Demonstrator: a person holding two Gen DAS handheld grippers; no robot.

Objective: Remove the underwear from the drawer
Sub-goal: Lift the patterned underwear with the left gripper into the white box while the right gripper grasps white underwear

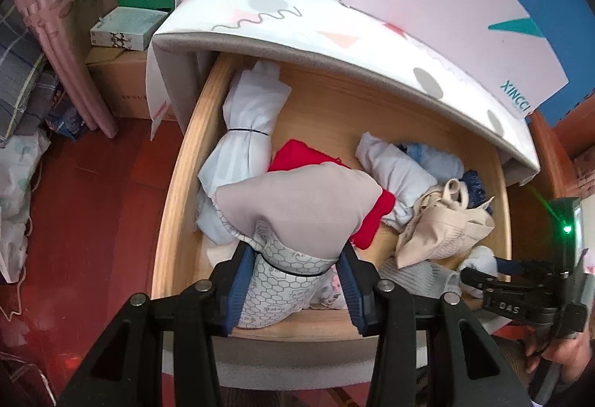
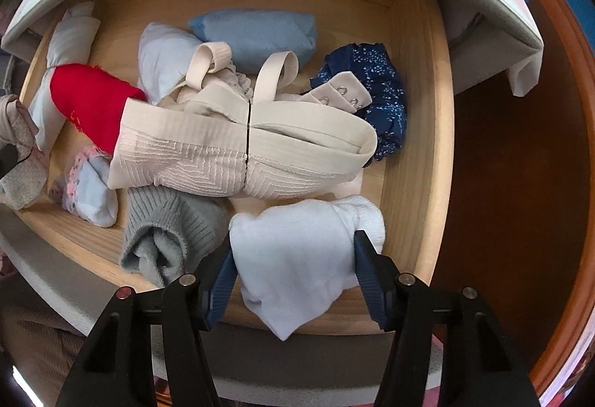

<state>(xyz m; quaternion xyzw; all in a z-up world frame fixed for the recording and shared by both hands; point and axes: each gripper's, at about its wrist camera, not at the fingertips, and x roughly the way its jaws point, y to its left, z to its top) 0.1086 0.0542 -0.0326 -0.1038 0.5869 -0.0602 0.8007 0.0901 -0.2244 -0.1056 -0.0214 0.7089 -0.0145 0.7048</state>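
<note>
The wooden drawer (image 1: pixel 174 206) stands open, full of rolled clothes. My left gripper (image 1: pixel 293 280) is shut on a grey-beige and honeycomb-print underwear roll (image 1: pixel 297 206) tied with a black band, held over the drawer's front left. My right gripper (image 2: pixel 297 269) is shut on a white, pale-blue cloth roll (image 2: pixel 297 251) at the front right, and its loose corner hangs past the front edge. Still in the drawer (image 2: pixel 420 72) lie a beige bra (image 2: pixel 241 147), a red cloth (image 2: pixel 93 106), a navy patterned piece (image 2: pixel 379 87), a blue roll (image 2: pixel 256 35) and a grey knit sock (image 2: pixel 167 232).
A patterned cloth (image 1: pixel 297 16) covers the cabinet top and overhangs the back of the drawer, with a pink box (image 1: pixel 446 9) on it. Cardboard boxes (image 1: pixel 122 83) and bags stand on the red floor (image 1: pixel 93 202) to the left. A hand (image 1: pixel 557 358) holds the right gripper's handle.
</note>
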